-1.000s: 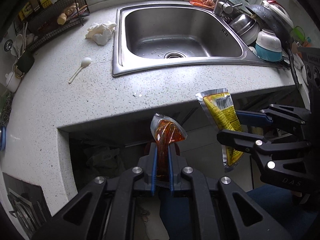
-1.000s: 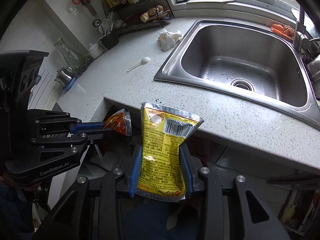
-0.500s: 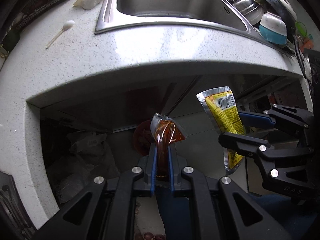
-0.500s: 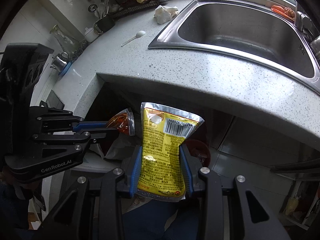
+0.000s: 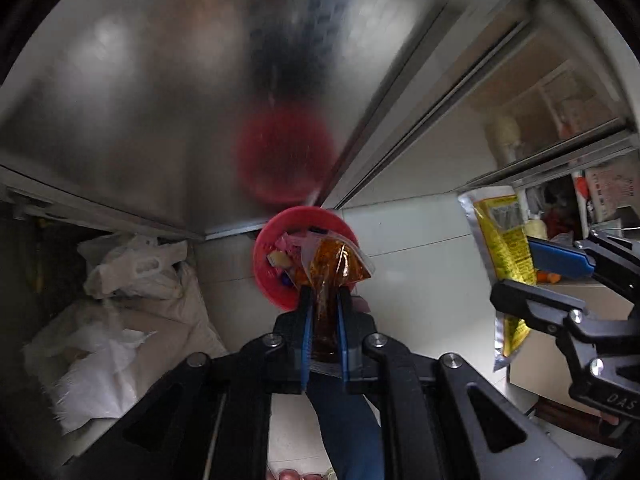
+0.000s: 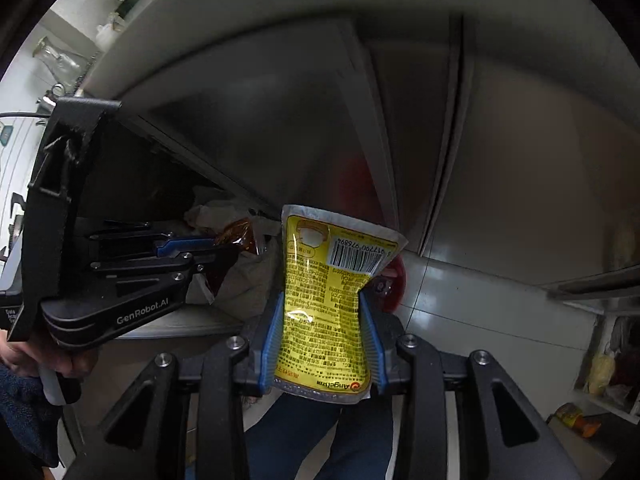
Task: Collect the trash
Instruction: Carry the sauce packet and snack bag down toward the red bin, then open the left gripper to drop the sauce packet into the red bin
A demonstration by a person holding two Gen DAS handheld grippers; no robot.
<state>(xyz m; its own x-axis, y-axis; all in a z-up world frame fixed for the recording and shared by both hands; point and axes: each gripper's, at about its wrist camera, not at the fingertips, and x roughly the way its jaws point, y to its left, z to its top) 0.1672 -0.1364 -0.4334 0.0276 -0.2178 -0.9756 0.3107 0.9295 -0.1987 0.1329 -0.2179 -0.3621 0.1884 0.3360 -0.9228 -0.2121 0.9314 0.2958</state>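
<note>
- Brushed-metal cabinet doors [image 5: 132, 128] fill the background above a pale tiled floor [image 5: 416, 264], and both grippers point steeply down at it.
- Far left, crumpled white plastic bags [image 5: 120, 280] lie on the floor under the cabinet's open bottom edge.
- Centre, a red trash bin [image 5: 268, 276] stands on the tiles at the foot of the doors, with wrappers inside.
- Left gripper [image 5: 325, 312]: its 2 blue pads are pinched nearly together on a clear sauce sachet [image 5: 334, 268] of brown-orange liquid, which hangs over the bin's near rim.
- Right of that, the right gripper [image 6: 325, 332] clamps a yellow foil pouch [image 6: 324, 300] by its 2 side edges, barcode end upward; the pouch covers most of the bin in the right wrist view.
- Far right, open shelves [image 6: 608, 376] hold blurred items.
</note>
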